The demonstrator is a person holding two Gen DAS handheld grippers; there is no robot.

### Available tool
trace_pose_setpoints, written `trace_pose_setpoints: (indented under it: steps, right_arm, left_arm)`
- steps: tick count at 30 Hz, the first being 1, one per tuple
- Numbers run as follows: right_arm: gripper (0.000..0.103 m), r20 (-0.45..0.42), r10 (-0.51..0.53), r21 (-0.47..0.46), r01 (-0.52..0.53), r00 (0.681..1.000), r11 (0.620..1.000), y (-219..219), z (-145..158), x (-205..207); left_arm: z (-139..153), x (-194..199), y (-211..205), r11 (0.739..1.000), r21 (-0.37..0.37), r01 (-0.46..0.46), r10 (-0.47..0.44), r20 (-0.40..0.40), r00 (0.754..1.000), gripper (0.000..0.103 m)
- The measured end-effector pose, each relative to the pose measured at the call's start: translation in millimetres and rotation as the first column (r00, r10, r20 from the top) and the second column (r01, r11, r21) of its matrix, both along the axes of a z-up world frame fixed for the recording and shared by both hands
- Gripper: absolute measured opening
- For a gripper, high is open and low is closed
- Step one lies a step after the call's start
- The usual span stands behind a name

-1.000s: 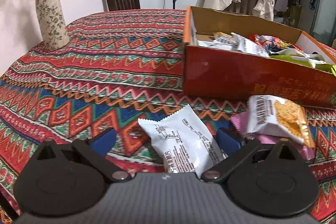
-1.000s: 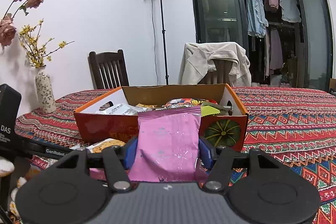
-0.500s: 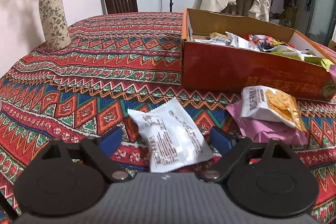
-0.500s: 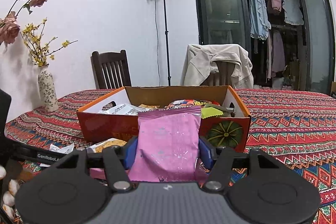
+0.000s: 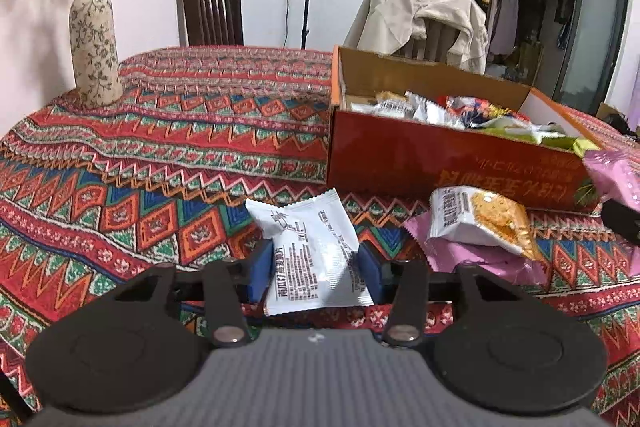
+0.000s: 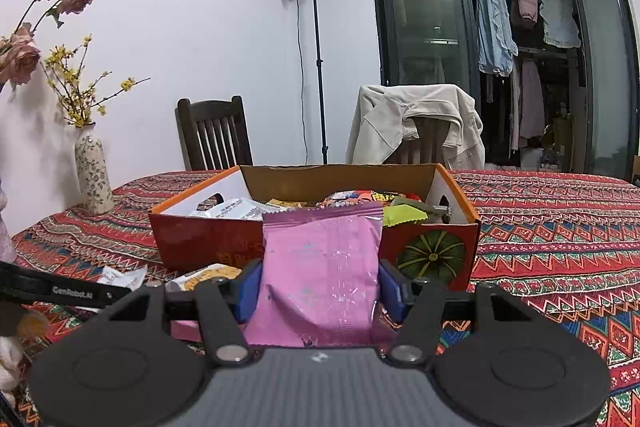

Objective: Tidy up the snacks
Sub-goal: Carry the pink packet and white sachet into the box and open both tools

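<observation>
A white snack packet (image 5: 308,247) sits between the blue pads of my left gripper (image 5: 316,267), whose jaws are closing; both pads touch its sides. Just beyond it stands the red cardboard box (image 5: 400,155), holding several snacks. To the right on the cloth, a cracker packet (image 5: 480,223) rests on a pink packet (image 5: 472,263). My right gripper (image 6: 318,287) is shut on another pink snack packet (image 6: 320,259), held upright in front of the box (image 6: 192,239). That held packet shows at the right edge of the left wrist view (image 5: 616,175).
A patterned cloth covers the table (image 5: 160,147). A flowered vase (image 5: 94,47) stands at the far left edge. Behind the table are a dark wooden chair (image 5: 210,7) and a chair draped with a beige jacket (image 5: 420,15). A light stand (image 6: 316,67) stands by the wall.
The left jaws came in from wide apart until the pads met the white packet's sides, and the left view tipped up a little. The right gripper and its pink packet stayed put.
</observation>
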State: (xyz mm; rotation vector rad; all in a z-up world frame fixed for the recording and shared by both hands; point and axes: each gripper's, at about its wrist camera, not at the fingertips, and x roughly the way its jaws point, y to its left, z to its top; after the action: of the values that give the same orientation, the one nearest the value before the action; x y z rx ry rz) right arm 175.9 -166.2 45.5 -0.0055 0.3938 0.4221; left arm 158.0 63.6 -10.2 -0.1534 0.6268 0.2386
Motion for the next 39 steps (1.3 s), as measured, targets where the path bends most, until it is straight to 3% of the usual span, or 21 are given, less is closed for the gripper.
trace_pose_setpoints:
  steps: [13, 28, 39]
  right_arm:
    - [0.059, -0.013, -0.014, 0.028, 0.014, 1.000, 1.000, -5, 3, 3]
    - [0.059, 0.100, -0.043, 0.000, 0.043, 0.994, 0.999, 5, 58, 10]
    - [0.059, 0.108, -0.105, 0.021, 0.104, 0.989, 0.994, 19, 76, 59]
  left_arm:
    - [38, -22, -11, 0.997, 0.027, 0.066, -0.070, 0.161, 0.985, 0.048]
    - [89, 11, -35, 0.985, 0.046, 0.165, -0.171, 0.298, 0.939, 0.048]
    - [113, 49, -44, 0.994, 0.000, 0.111, -0.102, 0.384, 0.918, 0.048]
